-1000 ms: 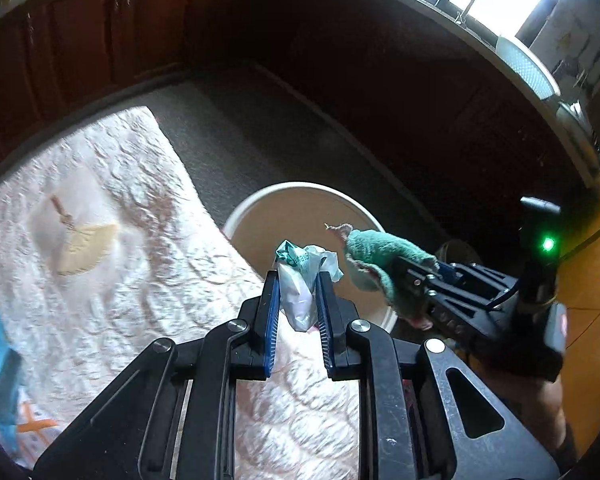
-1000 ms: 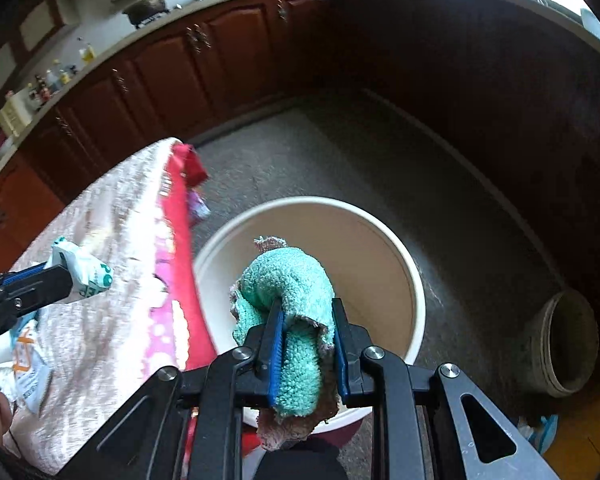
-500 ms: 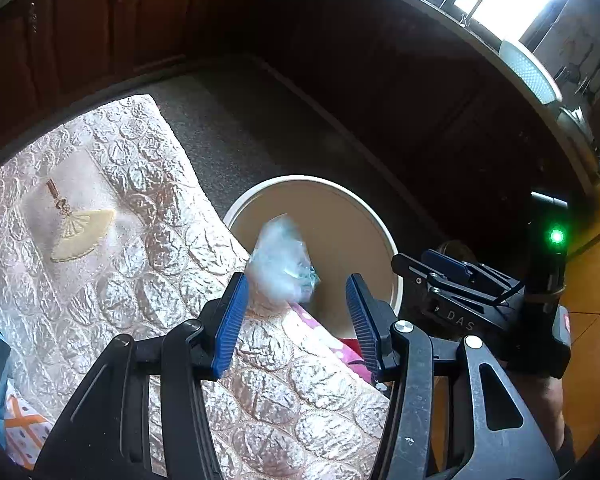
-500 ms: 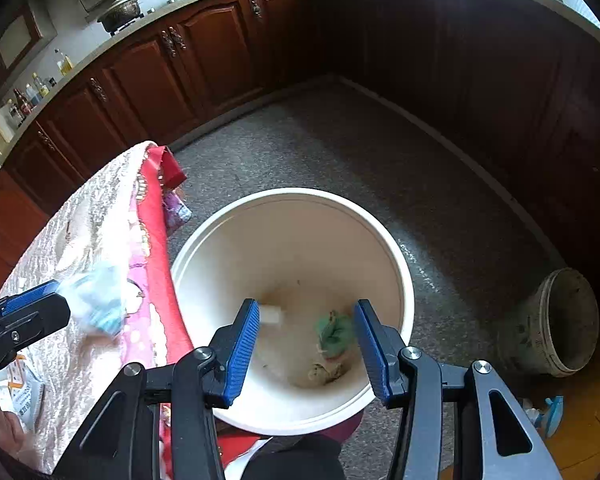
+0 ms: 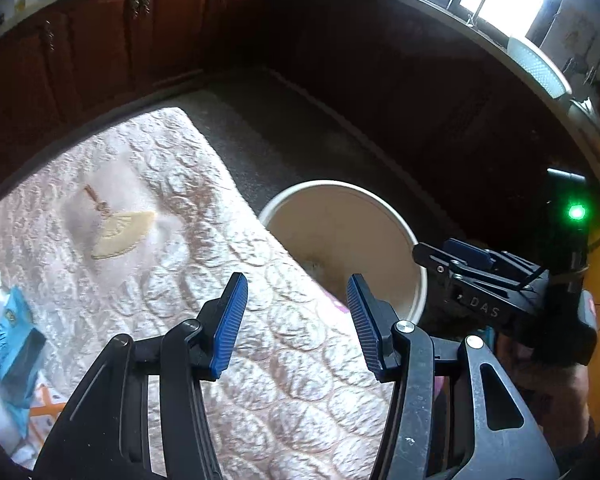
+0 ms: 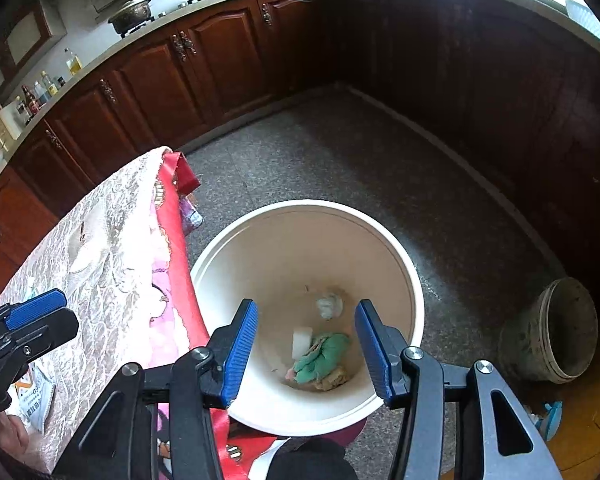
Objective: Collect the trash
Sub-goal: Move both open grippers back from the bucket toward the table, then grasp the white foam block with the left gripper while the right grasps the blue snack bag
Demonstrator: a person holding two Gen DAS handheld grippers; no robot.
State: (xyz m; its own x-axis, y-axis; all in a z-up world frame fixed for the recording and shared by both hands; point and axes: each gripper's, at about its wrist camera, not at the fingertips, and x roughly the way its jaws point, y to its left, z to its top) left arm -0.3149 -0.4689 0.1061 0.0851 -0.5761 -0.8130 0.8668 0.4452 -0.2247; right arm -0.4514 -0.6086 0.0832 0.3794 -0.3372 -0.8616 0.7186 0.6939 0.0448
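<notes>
Both my hand-held grippers are spread and empty: right hand-held gripper [image 6: 306,344] over the bucket [image 6: 414,280], left hand-held gripper [image 5: 296,320] nearer the blue packet [image 5: 14,344], down-left on the surface [image 5: 172,200].

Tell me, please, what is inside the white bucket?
At the bottom of the white bucket lie a green cloth, a white block and a crumpled wrapper. Anything under the cloth is covered.
</notes>
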